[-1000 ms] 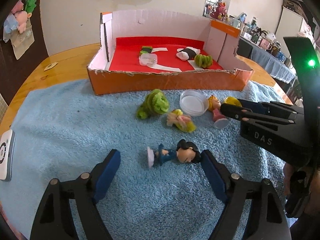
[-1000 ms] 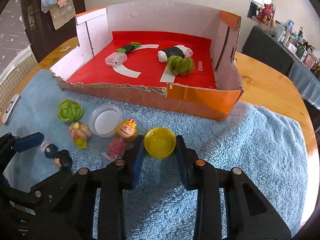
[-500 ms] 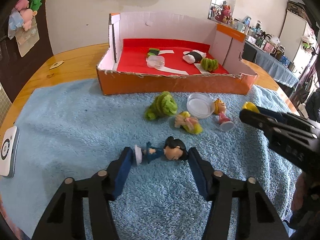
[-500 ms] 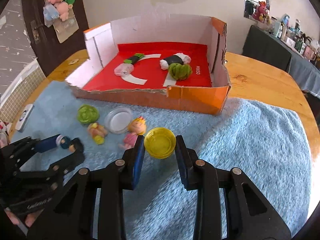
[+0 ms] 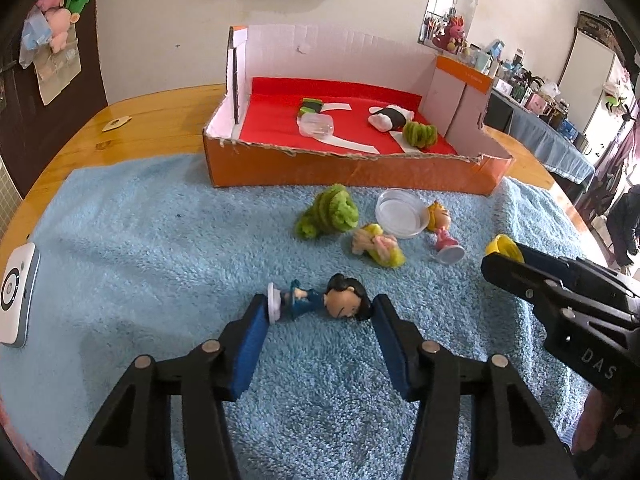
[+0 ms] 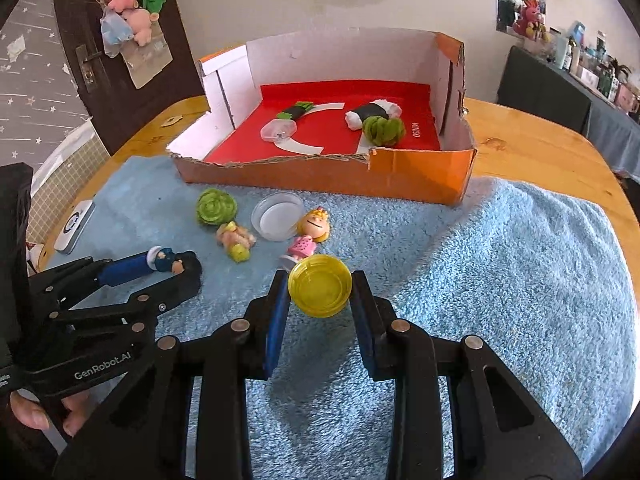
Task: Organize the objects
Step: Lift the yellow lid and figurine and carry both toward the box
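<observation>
A small dark-haired figurine in blue (image 5: 316, 304) lies on its side on the light blue towel (image 5: 140, 240). My left gripper (image 5: 318, 308) is shut on it lengthwise, one pad against its white base and the other against its hair. The right wrist view shows that left gripper (image 6: 172, 266) with the figurine (image 6: 166, 260) between its fingers. My right gripper (image 6: 320, 288) is shut on a yellow round lid (image 6: 320, 290) and holds it a little above the towel. That lid (image 5: 502, 246) shows at the right of the left wrist view.
An orange cardboard box (image 5: 352, 170) with a red floor stands behind the towel and holds several items. On the towel lie a green pompom (image 5: 330, 214), a clear dish (image 5: 400, 212), a blond figurine (image 5: 440, 226) and a pink-yellow toy (image 5: 378, 244). A white device (image 5: 16, 300) sits at the left edge.
The left jaws have closed from wide apart onto the ends of the dark-haired figurine. The right gripper has risen slightly with the yellow lid.
</observation>
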Action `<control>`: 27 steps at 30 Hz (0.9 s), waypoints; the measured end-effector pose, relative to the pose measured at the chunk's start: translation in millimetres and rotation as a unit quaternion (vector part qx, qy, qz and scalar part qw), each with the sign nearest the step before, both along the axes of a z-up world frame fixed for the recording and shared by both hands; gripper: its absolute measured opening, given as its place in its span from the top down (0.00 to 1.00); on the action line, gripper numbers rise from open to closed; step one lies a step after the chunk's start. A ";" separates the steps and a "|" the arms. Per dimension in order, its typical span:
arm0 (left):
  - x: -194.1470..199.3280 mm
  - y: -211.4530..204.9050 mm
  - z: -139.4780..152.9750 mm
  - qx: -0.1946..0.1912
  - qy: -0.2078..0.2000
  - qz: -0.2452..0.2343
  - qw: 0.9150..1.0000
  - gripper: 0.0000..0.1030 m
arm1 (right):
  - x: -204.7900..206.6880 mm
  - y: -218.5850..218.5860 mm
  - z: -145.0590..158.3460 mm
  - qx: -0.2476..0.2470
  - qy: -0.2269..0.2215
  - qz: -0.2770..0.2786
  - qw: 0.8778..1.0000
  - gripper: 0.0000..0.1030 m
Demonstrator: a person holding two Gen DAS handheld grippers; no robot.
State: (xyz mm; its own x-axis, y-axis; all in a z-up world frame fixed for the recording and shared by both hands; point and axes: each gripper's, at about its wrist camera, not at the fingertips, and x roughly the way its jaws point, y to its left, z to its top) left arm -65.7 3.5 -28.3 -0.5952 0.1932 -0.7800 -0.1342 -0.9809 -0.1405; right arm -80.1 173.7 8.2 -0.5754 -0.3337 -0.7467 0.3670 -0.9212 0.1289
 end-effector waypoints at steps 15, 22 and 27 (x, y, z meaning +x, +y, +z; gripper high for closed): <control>4.2 -3.1 9.5 0.009 0.011 -0.001 1.000 0.47 | 7.1 -6.2 2.7 -0.011 -0.002 0.011 1.000 0.72; 4.9 -5.0 16.5 0.013 0.020 -0.001 1.000 0.47 | 7.2 -7.3 5.8 -0.014 0.002 0.012 1.000 0.72; 5.8 -4.1 21.0 0.012 0.027 -0.001 1.000 0.47 | 6.4 -8.4 8.6 -0.016 0.003 0.015 1.000 0.72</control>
